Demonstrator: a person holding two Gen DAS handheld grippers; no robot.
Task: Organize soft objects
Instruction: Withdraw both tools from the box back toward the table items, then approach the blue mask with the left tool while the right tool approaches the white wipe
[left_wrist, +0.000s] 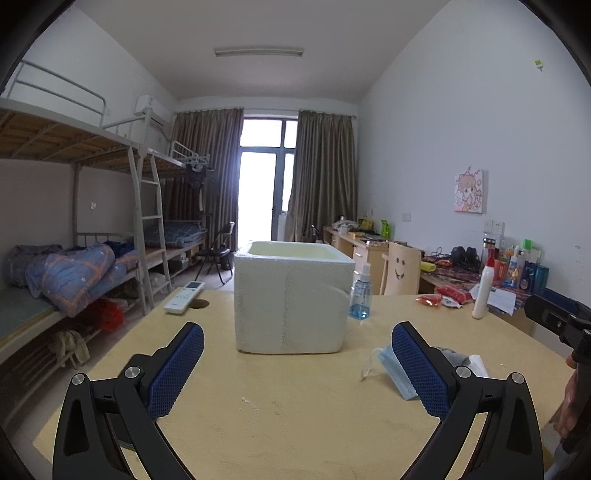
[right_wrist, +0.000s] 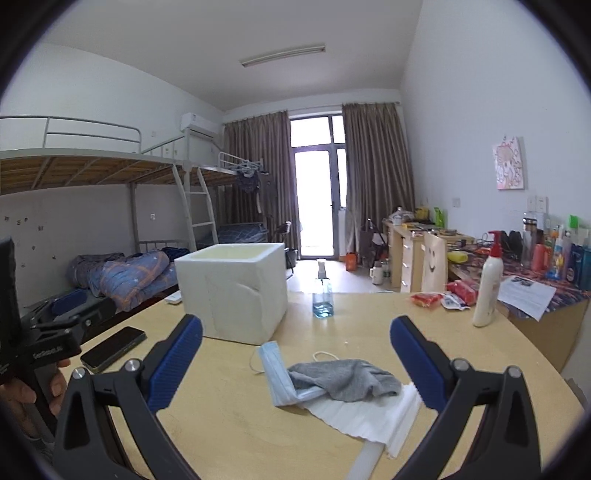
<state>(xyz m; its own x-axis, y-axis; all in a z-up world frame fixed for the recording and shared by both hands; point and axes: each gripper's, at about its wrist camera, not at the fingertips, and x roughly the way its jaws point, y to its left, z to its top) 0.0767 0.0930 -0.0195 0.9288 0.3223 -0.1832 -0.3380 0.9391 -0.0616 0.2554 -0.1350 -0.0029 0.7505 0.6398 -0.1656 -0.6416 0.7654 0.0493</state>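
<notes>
left hand-held gripper (left_wrist: 297, 363) spread wide, right hand-held gripper (right_wrist: 295, 358) spread wide, both level

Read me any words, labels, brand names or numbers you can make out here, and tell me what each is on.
No text is legible.
Left tool's white print: too blurred.
Remote control: too small.
White pump bottle: no legible label.
Printed sheet: too small.
Snack packets: unreadable.
Chair back: smiley face, no words.

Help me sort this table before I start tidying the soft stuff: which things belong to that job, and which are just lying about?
For the job:
mask
grey sock
white pleated sheet
foam box, the likely bin

Lying about:
phone
remote
spray bottle
lotion bottle
red packets
paper

Both the left gripper and the right gripper are open and empty.
</notes>
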